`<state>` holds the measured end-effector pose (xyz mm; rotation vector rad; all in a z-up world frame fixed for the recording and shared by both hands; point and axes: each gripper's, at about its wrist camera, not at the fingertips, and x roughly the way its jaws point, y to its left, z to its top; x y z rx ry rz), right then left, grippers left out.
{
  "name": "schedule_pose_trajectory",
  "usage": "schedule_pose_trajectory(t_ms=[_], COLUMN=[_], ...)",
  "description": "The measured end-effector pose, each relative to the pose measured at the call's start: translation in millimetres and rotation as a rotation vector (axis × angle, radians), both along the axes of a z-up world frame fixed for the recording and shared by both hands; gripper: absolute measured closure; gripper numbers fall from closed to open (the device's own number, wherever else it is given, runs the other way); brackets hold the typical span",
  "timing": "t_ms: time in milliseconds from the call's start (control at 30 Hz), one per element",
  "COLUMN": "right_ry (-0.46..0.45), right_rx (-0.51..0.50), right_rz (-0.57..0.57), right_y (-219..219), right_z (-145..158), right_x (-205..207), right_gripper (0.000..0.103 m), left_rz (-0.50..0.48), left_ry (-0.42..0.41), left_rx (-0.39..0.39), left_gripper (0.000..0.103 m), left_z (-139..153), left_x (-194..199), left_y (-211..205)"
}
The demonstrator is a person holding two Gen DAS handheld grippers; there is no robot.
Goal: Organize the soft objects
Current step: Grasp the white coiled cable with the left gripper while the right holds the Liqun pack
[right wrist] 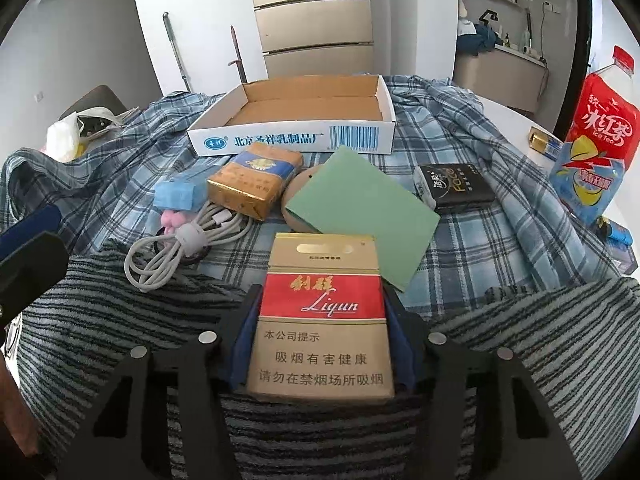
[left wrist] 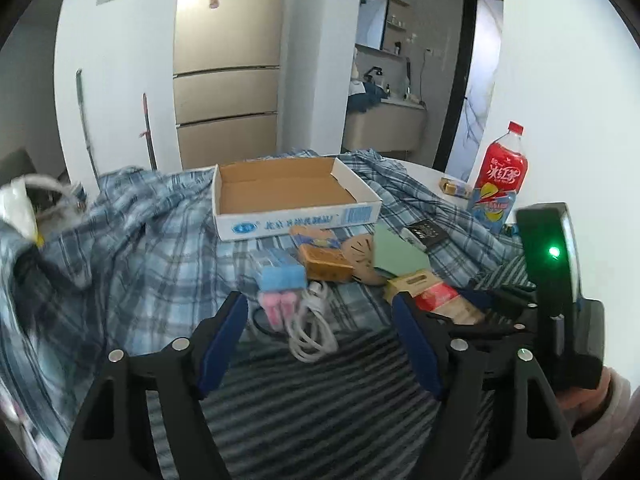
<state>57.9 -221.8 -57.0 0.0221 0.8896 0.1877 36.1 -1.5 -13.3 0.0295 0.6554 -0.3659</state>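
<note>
**Red-and-gold pack clamped in the right gripper, tray bare**

At the bottom centre of the right wrist view, the right gripper [right wrist: 320, 312] has its blue pads pressed against both long sides of a red-and-gold cigarette pack [right wrist: 320, 320], which lies flat over a grey striped towel [right wrist: 120, 320]. Just above the pack, a green card [right wrist: 364, 216] rests partly over a round tan disc [right wrist: 294, 196]. To the upper left of the pack sit a gold-and-blue pack [right wrist: 252, 180], a blue sponge block [right wrist: 178, 196] touching it, a pink soft item [right wrist: 172, 220] and a coiled white cable [right wrist: 176, 248]. A black pack [right wrist: 456, 188] lies at the right of centre on the blue plaid cloth [right wrist: 500, 240]. The cardboard tray [right wrist: 292, 138] stands in the upper middle with nothing visible inside, and a red iced-tea bottle [right wrist: 596, 140] stands at the right edge.

In the lower half of the left wrist view, the left gripper [left wrist: 320, 308] hangs with its jaws well apart and nothing between them, above the striped towel, with the cable and the pink item just beyond its fingers.
</note>
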Motion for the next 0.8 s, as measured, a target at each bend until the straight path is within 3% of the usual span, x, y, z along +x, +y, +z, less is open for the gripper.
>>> schedule_pose_trajectory(t_ms=[100,167,200,367,667,800], right_ry=[-0.035,-0.064,-0.081,-0.113,-0.037,-0.044], right_rx=[-0.006,0.0,0.005,0.042,0.098,0.085], right_rz=[-0.002,-0.007,-0.011,-0.004,0.009,0.011], right_y=[0,-2,-3,-8,-14,-12], right_z=[4,7,9,13,-1,-1], right_x=[-3,-7,-9,-12,-4,-5], right_gripper=[0.048,0.048,0.048,0.048,0.048,0.048], left_rz=[-0.064,-0.103,-0.111,-0.146,-0.116,-0.122], left_ry=[0.063,0.12,0.139,0.22,0.299,0.337], left_rx=[-0.008,0.026,0.04,0.083,0.2,0.201], left_gripper=[0.04,0.059,0.061,0.065,0.065,0.071], left_z=[2,-2,-4,-21,-50,-59], left_x=[17,29,33,51,84,89], left_y=[0,-6,-9,-24,-42,-42])
